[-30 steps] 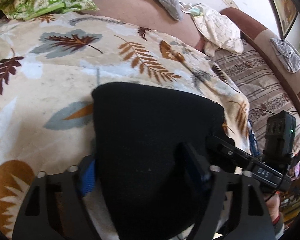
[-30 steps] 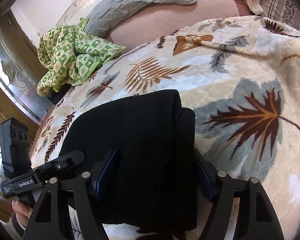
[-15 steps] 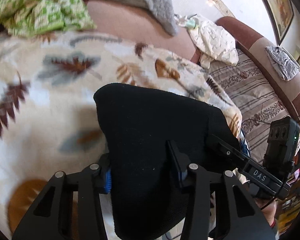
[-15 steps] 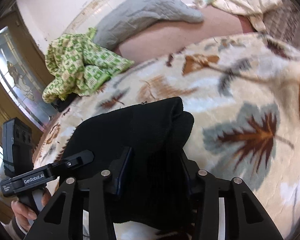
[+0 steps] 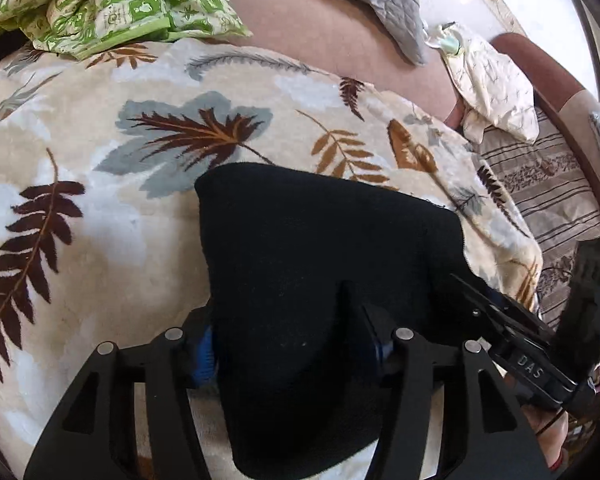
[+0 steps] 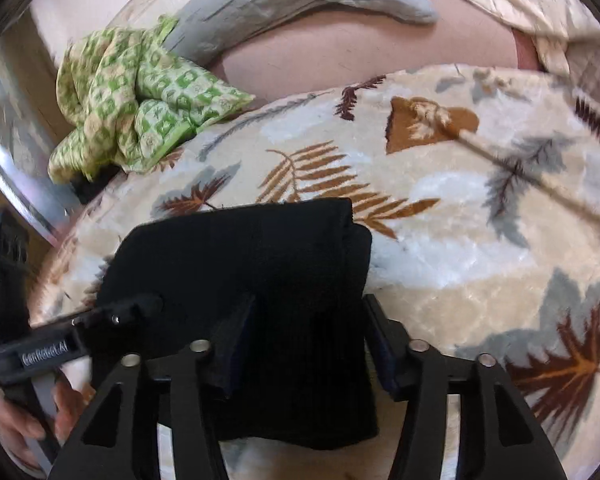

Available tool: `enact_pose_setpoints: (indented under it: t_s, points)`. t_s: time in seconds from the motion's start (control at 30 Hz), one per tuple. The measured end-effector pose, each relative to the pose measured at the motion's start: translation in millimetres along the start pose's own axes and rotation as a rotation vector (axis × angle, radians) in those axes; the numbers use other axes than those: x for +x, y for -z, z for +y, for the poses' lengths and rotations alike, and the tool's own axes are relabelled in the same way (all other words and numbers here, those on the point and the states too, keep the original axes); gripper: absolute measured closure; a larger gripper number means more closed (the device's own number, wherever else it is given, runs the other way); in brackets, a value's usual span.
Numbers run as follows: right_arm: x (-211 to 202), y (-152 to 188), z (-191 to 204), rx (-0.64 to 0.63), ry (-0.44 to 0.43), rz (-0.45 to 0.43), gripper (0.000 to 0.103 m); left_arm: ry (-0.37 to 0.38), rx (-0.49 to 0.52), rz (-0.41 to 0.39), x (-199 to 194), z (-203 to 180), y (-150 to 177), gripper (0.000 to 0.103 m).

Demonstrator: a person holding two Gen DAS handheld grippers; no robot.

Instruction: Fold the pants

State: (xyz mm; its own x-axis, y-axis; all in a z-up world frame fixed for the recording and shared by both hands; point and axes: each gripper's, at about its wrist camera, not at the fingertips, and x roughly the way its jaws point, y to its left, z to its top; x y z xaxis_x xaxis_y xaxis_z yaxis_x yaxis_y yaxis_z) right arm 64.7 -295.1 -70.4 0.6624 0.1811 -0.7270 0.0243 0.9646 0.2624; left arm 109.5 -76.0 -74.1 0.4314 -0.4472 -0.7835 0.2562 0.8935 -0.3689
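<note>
The black pants are folded into a thick bundle on the leaf-patterned blanket. My left gripper is shut on the bundle's near left part, fingers on either side of it. In the right wrist view the pants show stacked layers, and my right gripper is shut on the near right part. The right gripper shows at the lower right of the left wrist view, and the left gripper at the lower left of the right wrist view.
A green patterned cloth lies at the blanket's far left edge. A grey quilted pillow and a cream cloth lie on the pinkish sheet behind. A striped couch cushion is to the right.
Both grippers closed from open around the bundle to gripping it, then shifted slightly with it; the pants sit a bit farther back on the blanket.
</note>
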Motion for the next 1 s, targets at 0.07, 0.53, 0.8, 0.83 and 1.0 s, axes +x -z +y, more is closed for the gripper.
enact_pose_setpoints:
  t_s: [0.07,0.53,0.8,0.83,1.0]
  points:
    - [-17,-3,6,-0.038,0.057,-0.024,0.047,-0.007,0.008,-0.019,-8,-1,3,0.046]
    - [-32,38,40,-0.141,0.061,0.043,0.077,-0.015,0.053,-0.052,-14,1,18,0.039]
    - [-43,24,45,-0.105,0.056,-0.016,0.073,-0.038,0.069,-0.062,-14,-2,16,0.036]
    - [-43,21,44,-0.109,0.065,-0.023,0.072,-0.045,0.070,-0.066,-15,-2,15,0.036]
    - [-22,18,36,-0.124,0.055,0.049,0.069,-0.097,0.082,-0.118,-25,-3,13,0.033]
